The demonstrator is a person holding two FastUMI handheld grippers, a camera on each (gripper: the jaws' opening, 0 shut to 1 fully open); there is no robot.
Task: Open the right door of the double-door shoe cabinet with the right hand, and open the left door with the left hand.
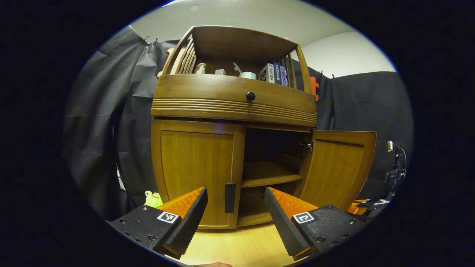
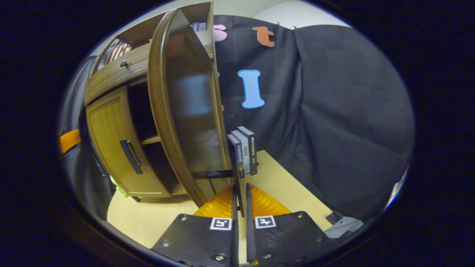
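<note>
While the brown wooden double-door shoe cabinet (image 1: 233, 107) takes up the middle of the left gripper view, its right door (image 1: 336, 168) stands swung out at right of centre, showing a dark interior with a wooden shelf (image 1: 269, 174). The left door (image 1: 196, 174) is shut flat, left of centre, with its black vertical handle (image 1: 230, 197) at its inner edge. Above both doors runs a curved drawer front with a round black knob (image 1: 251, 96), and the open top shelf holds a row of upright books (image 1: 274, 73) and some small pale items (too small to tell what).

In the right gripper view the opened right door (image 2: 185, 111) fills the centre-left, seen nearly edge-on, and its black bar handle (image 2: 215, 173) sits low in the frame. The right gripper (image 2: 240, 200) is at bottom centre, its fingers nearly together on a thin dark upright piece below that handle. Three upright dark-covered books (image 2: 245, 150) stand on the pale wood floor (image 2: 289, 185) just behind the door.

The left gripper (image 1: 235, 202) spreads wide at the bottom of its own view, holding nothing, with the left door's handle showing between its fingers but apart from them.
</note>
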